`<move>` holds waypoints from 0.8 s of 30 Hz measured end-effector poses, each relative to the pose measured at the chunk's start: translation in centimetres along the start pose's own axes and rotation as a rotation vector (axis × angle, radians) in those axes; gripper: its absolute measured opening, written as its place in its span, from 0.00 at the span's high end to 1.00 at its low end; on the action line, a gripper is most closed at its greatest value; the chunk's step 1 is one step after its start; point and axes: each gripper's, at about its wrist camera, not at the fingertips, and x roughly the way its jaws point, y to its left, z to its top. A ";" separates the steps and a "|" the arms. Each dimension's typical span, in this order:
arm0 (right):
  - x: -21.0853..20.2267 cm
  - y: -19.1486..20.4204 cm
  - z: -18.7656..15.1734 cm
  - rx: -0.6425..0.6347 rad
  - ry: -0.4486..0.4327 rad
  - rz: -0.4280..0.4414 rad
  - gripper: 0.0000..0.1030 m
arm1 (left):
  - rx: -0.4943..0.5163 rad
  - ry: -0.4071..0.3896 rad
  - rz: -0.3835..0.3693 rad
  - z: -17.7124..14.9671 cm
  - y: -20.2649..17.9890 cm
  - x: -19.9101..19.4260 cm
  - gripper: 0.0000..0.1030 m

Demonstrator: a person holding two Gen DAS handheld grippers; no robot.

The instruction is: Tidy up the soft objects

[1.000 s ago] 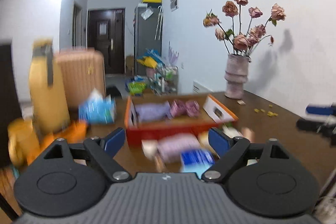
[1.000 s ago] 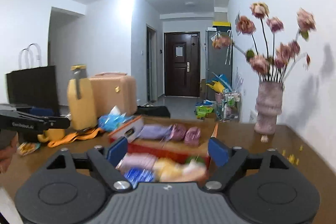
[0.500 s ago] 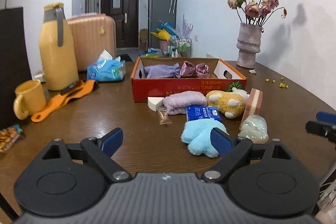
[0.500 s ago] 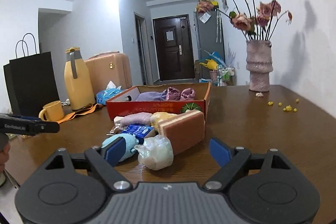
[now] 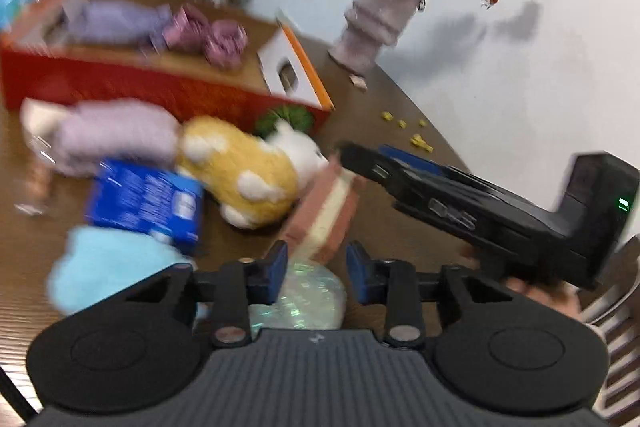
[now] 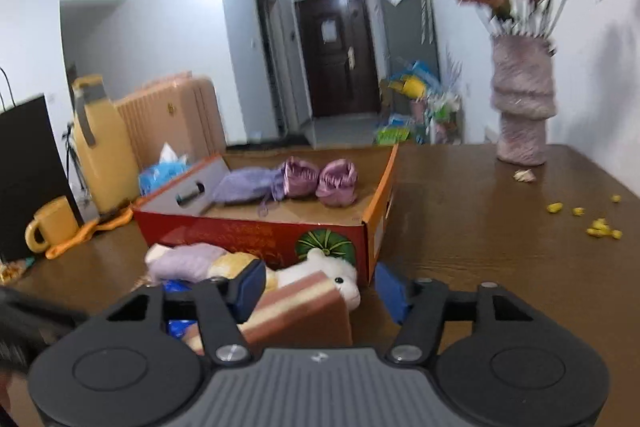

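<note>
Only leftward: closing left tongs (image 5: pixel 316 269) around perhaps a shimmery bag (image 5: pixel 308 301); right tongs (image 6: pixel 320 289) closing, sponge (image 6: pixel 296 315) between.

Soft things heaped on the table before an open box

In the right wrist view the box (image 6: pixel 256 231) sits mid-frame on the table (image 6: pixel 480 227), with a pouch (image 6: pixel 244 185) and two bundles (image 6: pixel 320 179) inside it. Left of the box stand a tissue pack (image 6: pixel 164 171), a flask (image 6: pixel 104 155) and a mug (image 6: pixel 50 229), with a suitcase (image 6: pixel 172 119) behind them. A vase (image 6: pixel 522 107) stands at the far right. Below the box lie a rolled cloth (image 6: pixel 184 261), a plush animal (image 6: pixel 320 271) and a sponge block (image 6: pixel 296 315). In the left wrist view a packet (image 5: pixel 144 205) lies left of the plush, a mitt (image 5: pixel 112 267) at lower left, and a wrapped bundle (image 5: pixel 308 303) just under the sponge.
</note>
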 end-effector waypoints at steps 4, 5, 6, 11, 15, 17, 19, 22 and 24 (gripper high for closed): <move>2.2 -2.1 -0.1 0.131 0.060 0.068 0.70 | -0.103 0.000 -0.056 0.2 1.6 1.0 0.71; 1.9 -2.5 -0.3 0.156 0.059 0.074 0.70 | -0.113 -0.003 -0.073 0.3 1.8 1.0 0.71; 1.6 -2.8 -0.6 0.169 0.057 0.074 0.70 | -0.116 0.001 -0.087 0.3 1.9 1.0 0.71; -1.6 -3.1 -1.0 0.240 0.014 0.068 0.72 | -0.081 -0.046 -0.125 0.8 0.4 -0.8 0.71; -6.4 -0.7 0.6 0.203 -0.099 0.063 0.72 | 0.007 -0.158 -0.158 1.0 -1.5 -5.4 0.71; -8.5 0.9 1.3 0.189 -0.146 0.078 0.72 | 0.047 -0.216 -0.160 0.6 -2.0 -8.5 0.71; -10.3 3.0 1.5 0.162 -0.183 0.102 0.72 | 0.109 -0.272 -0.127 -0.4 -2.1 -11.6 0.71; -11.4 6.4 0.5 0.135 -0.194 0.164 0.72 | 0.152 -0.312 -0.068 -3.1 -0.7 -15.0 0.71; -11.4 8.7 -1.0 0.113 -0.174 0.193 0.72 | 0.133 -0.299 -0.045 -5.4 1.1 -16.2 0.71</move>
